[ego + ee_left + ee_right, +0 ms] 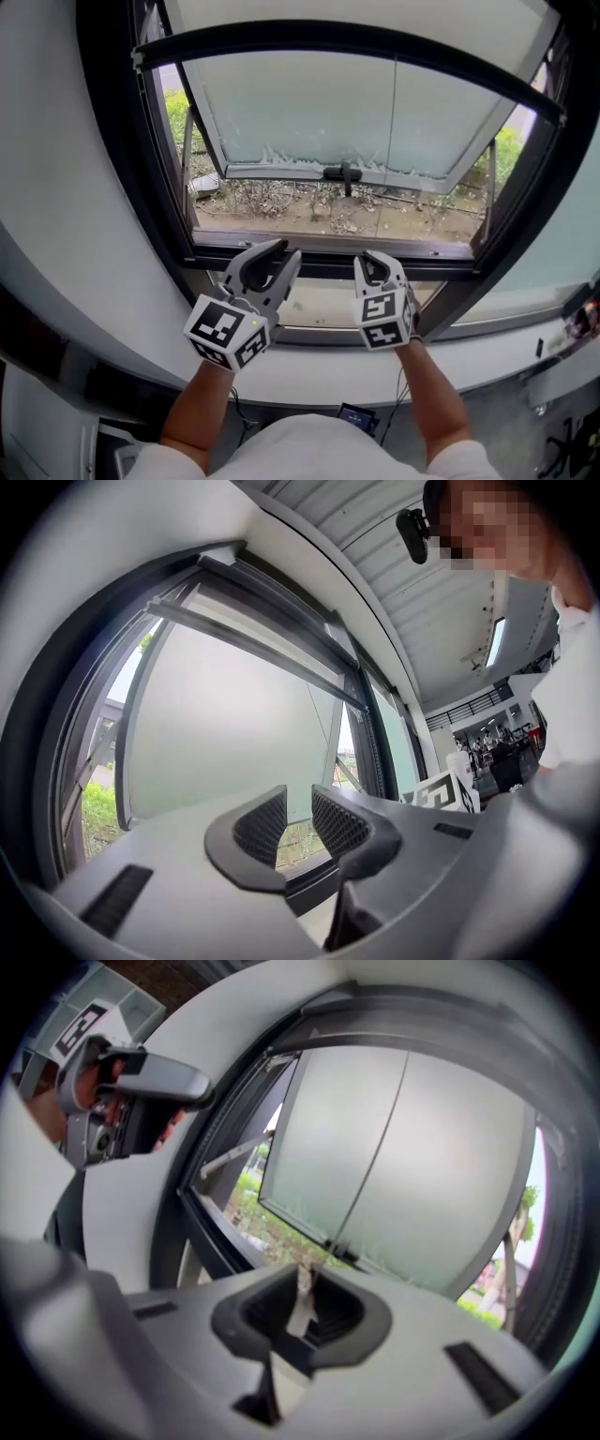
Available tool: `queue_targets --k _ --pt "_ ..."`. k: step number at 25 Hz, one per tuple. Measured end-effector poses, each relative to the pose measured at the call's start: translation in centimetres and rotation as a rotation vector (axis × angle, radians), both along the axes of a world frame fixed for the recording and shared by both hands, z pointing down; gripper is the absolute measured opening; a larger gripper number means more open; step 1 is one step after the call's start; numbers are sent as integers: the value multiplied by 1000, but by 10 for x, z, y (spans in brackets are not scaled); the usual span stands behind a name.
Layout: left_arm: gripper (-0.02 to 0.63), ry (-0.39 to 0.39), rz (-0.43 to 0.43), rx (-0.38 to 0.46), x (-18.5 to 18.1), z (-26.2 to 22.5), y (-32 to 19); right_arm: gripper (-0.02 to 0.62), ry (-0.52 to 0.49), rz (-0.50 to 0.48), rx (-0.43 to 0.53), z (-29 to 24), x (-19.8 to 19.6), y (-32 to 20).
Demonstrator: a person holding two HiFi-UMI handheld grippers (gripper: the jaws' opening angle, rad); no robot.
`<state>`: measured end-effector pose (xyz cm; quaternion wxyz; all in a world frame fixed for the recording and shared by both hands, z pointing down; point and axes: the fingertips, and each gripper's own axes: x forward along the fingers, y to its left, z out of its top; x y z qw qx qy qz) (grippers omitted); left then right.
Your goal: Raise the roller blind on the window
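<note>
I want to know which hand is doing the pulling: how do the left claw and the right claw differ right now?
The left claw stands open, with only the window showing through its gap. The right claw is closed on a pale cord. In the head view the left claw sits tilted, while the right claw sits squarer. Both are grey and point toward the window.

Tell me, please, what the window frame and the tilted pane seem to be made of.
Window frame: probably painted metal, matte black, in slim straight profiles. Tilted pane: likely frosted glass, pale and translucent, blurring everything behind it.
</note>
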<state>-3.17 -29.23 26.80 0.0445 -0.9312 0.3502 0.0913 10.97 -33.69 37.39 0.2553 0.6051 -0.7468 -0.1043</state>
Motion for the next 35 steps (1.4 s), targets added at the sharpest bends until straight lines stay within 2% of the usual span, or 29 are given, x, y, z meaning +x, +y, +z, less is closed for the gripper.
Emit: queue_targets --k 10,18,35 --pt "97 32 45 -116 -1 47 19 54 -23 -23 87 -39 -6 13" --pt "95 13 87 -179 6 70 26 54 -38 -24 125 -59 -2 16" --pt "95 -1 95 -191 2 75 31 53 -43 -60 267 -115 -13 29"
